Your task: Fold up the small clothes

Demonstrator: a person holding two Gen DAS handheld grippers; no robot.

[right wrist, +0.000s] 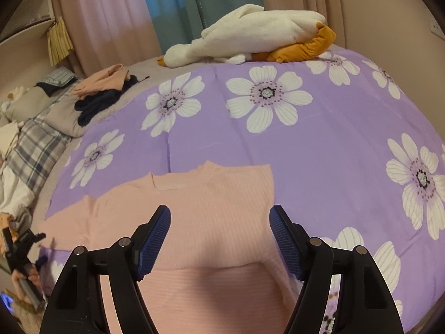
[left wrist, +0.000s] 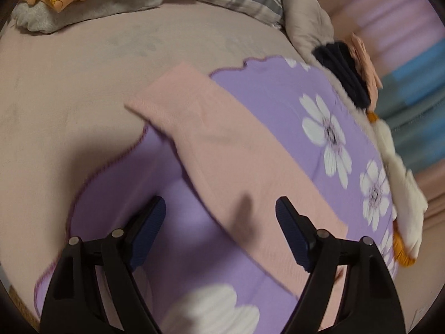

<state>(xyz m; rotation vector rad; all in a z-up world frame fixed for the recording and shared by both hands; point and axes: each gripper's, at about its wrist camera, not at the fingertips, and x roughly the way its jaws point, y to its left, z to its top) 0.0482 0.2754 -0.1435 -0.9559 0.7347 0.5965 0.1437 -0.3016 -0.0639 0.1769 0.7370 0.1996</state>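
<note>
A small pink ribbed top lies flat on a purple flowered blanket, its right sleeve folded in and its left sleeve spread out to the left. My right gripper is open and empty, hovering over the top's middle. In the left wrist view the same pink top runs diagonally across the blanket. My left gripper is open and empty, just above the sleeve end of the top. It also shows in the right wrist view at the far left, held in a hand.
A white and orange plush duck lies at the blanket's far edge. A pile of navy and peach clothes sits at the back left by a plaid pillow. Grey and orange clothes lie on the beige bedsheet.
</note>
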